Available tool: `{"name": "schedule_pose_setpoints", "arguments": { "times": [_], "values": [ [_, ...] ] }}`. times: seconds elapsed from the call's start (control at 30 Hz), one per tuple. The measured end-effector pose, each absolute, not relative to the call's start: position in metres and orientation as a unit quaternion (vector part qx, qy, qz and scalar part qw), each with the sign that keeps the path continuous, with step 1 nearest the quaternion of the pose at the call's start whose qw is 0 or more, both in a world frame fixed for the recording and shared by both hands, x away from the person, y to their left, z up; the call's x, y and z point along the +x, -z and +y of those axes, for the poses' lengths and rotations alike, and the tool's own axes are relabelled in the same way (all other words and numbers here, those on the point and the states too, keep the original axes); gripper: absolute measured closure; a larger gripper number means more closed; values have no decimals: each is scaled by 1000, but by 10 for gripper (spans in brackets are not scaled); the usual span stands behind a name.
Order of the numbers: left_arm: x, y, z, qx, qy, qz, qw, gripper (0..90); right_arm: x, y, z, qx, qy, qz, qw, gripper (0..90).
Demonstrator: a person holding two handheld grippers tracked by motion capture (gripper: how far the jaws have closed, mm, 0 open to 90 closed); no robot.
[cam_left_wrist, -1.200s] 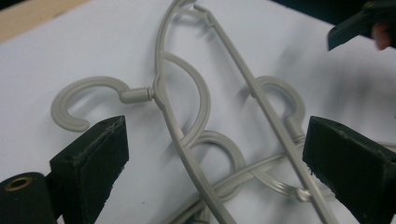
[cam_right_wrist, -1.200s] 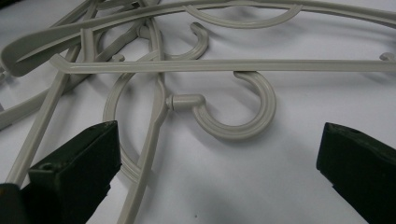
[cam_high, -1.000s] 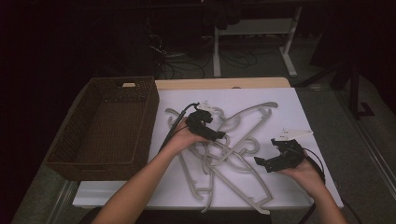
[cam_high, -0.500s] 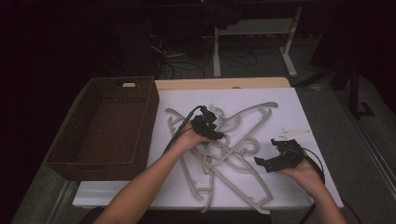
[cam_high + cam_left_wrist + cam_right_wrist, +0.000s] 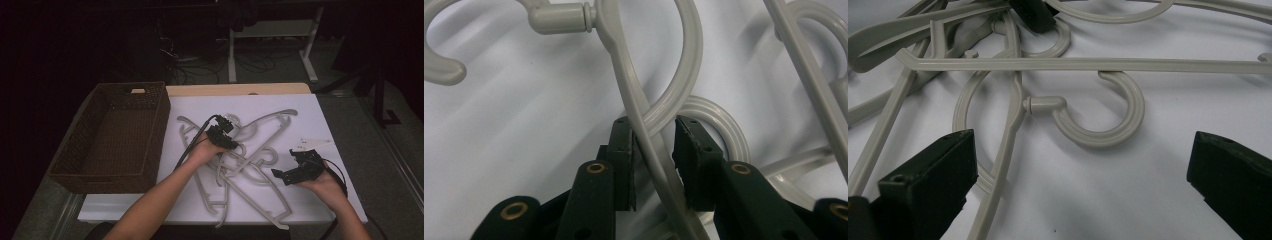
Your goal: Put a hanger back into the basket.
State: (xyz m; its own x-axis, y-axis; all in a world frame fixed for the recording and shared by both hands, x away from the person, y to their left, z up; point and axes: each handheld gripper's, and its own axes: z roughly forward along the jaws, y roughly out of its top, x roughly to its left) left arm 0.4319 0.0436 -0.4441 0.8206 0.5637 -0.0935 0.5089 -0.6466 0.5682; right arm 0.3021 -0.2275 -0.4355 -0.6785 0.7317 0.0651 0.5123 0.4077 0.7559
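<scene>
Several pale grey plastic hangers [image 5: 250, 160] lie tangled on the white sheet. My left gripper [image 5: 227, 137] reaches down into the middle of the pile. In the left gripper view its jaws [image 5: 654, 135] have just been closing around one thin hanger arm [image 5: 651, 150]. That arm runs between the pads with a narrow gap on each side. My right gripper [image 5: 300, 167] rests at the pile's right edge. Its jaws [image 5: 1083, 165] stand wide open over the bare sheet, in front of a hanger hook [image 5: 1108, 135].
A dark woven basket [image 5: 115, 177] stands at the left of the table, beside the white sheet [image 5: 300, 107]. A small white tag [image 5: 312, 144] lies just beyond the right gripper. Table legs and cables lie on the dark floor beyond.
My left hand has edged slightly right over the hangers. The right hand has not moved.
</scene>
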Motion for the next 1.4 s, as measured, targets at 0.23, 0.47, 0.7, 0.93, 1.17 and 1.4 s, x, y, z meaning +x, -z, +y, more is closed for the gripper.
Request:
{"name": "schedule_pose_setpoints", "arguments": {
  "times": [0.23,0.47,0.7,0.93,1.17,1.4],
  "values": [
    [434,443,45,897,-52,325,296,737,302,436,-227,376,-393,828,140,0],
    [434,440,46,888,-68,338,305,770,302,435,-228,375,-394,827,141,0],
    [432,435,47,885,-76,336,313,803,302,436,-228,375,-394,827,141,0],
    [429,426,50,883,-80,329,324,814,302,435,-227,374,-395,827,141,0],
    [426,404,56,877,-90,325,343,817,302,435,-228,375,-395,827,141,0],
    [420,360,68,872,-96,315,361,817,302,435,-228,375,-399,825,141,0]
  ]
}}
